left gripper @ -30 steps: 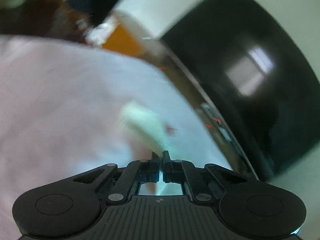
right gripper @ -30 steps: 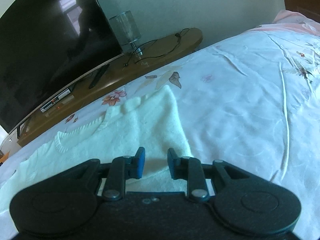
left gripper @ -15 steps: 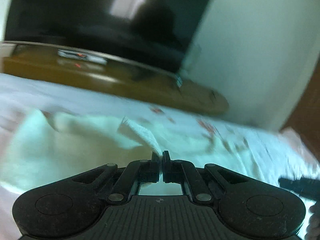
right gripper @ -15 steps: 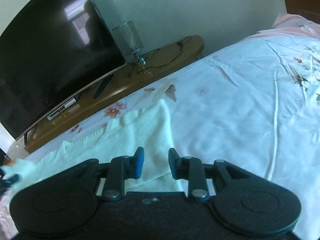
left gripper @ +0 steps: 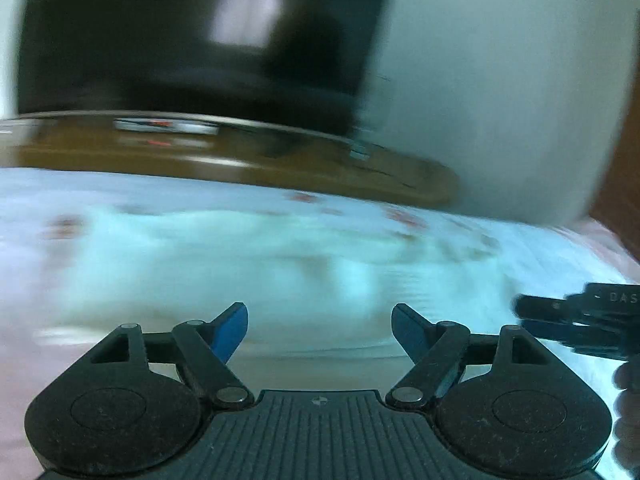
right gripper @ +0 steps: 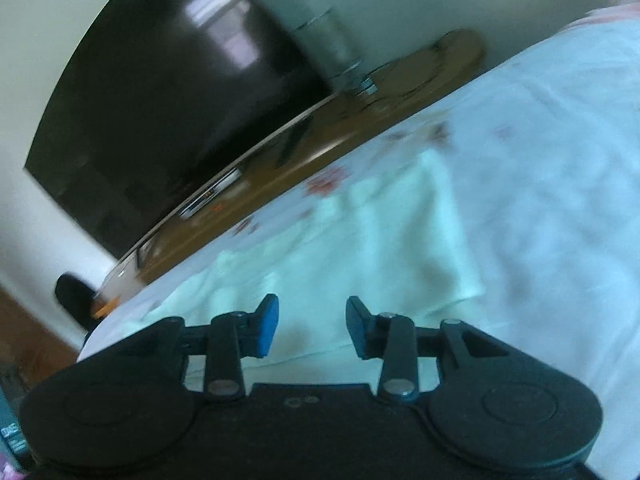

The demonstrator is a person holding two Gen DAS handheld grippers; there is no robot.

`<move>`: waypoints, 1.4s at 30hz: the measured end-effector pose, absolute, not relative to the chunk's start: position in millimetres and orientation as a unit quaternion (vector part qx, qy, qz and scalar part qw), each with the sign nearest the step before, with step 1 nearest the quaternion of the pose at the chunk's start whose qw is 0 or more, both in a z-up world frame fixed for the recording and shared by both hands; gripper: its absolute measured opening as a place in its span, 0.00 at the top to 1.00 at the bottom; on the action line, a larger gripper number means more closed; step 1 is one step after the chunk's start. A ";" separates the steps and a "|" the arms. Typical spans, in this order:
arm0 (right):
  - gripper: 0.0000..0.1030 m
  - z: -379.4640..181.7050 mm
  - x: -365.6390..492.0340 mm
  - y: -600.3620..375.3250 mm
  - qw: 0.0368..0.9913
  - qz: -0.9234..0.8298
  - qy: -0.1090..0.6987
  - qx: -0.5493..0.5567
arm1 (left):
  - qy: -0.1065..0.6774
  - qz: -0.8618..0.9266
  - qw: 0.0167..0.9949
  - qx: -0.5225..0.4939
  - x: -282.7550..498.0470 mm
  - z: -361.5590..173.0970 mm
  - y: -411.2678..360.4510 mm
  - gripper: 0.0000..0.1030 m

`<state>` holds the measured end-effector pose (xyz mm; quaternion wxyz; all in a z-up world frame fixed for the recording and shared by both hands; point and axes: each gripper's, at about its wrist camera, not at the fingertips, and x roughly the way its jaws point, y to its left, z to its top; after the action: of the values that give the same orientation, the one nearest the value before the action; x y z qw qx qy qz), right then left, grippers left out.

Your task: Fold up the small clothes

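Note:
A small cream-white knit sweater (left gripper: 224, 264) lies spread on the flowered white bedsheet (left gripper: 540, 264), blurred in both views. My left gripper (left gripper: 319, 320) hovers over its near edge, jaws opening wide with nothing between them. The sweater (right gripper: 360, 248) also fills the middle of the right wrist view. My right gripper (right gripper: 308, 320) hangs above its near hem, jaws opening, pads clear of the cloth. The right gripper's black fingers (left gripper: 568, 320) reach in at the right edge of the left wrist view.
A dark television (right gripper: 172, 100) stands on a long wooden shelf (right gripper: 420, 80) beyond the bed's far edge, with a glass lamp (right gripper: 328, 44) beside it. The sheet (right gripper: 560, 160) spreads bare to the right of the sweater. A dark shape (right gripper: 74, 296) sits by the floor at left.
My left gripper swept across with a sleeve pinched, then let go and now stands wide. My right gripper's jaws have spread a little wider and its view has tilted.

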<state>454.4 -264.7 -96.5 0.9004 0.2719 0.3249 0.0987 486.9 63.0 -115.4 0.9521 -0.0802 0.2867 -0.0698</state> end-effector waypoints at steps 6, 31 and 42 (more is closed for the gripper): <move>0.65 -116.3 486.9 -220.0 0.880 0.138 0.361 0.277 | 0.330 0.024 0.936 -0.120 478.9 -139.6 143.4 0.31; 0.94 -61.1 481.9 -238.6 0.949 0.050 0.261 0.168 | 0.342 -0.017 0.936 -0.079 502.5 -149.2 127.1 0.44; 0.94 -57.4 470.9 -253.6 0.957 0.027 0.245 0.155 | 0.361 -0.001 0.928 -0.095 515.2 -151.8 127.6 0.44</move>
<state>470.9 -253.6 -57.4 0.9567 0.1548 0.2449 0.0268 515.2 127.6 -151.8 0.9278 -0.0948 0.3608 -0.0009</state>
